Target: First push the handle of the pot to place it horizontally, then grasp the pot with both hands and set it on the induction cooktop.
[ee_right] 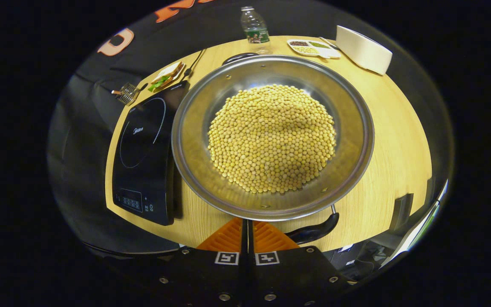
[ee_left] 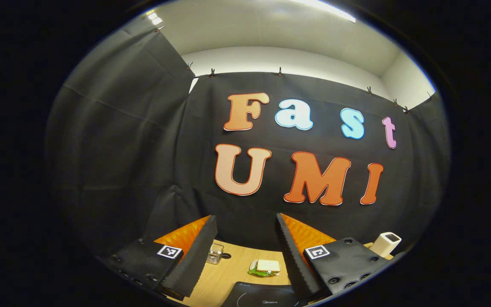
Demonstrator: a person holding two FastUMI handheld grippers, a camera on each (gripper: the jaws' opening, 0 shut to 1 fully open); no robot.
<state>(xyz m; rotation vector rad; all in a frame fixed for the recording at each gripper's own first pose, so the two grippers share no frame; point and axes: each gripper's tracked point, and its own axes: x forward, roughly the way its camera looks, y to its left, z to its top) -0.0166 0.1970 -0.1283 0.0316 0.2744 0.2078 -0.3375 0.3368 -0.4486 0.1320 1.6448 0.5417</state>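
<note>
Hovering closed-jawed, the right gripper (ee_right: pixel 247 232) overlooks the pot (ee_right: pixel 194 140); the left gripper (ee_left: pixel 245 249) gapes wide.

The left gripper (ee_left: pixel 245 245) is being held with fingers (ee_left: pixel 200 251) apart at the bottom, a sandwich (ee_left: pixel 266 267) being framed between them on the table (ee_left: pixel 224 273).

In the left gripper view, the cooktop (ee_left: pixel 262 298) is cut off at the lower edge, and the left tongs (ee_left: pixel 245 251) cover part of the white box (ee_left: pixel 387 244). In the right gripper view, the pot (ee_right: pixel 271 136) hides most of its far handle (ee_right: pixel 239 57); the right tongs (ee_right: pixel 247 238) cover the near handle's (ee_right: pixel 313 232) left end. The tray's (ee_right: pixel 313 47) contents are too small to tell.
</note>
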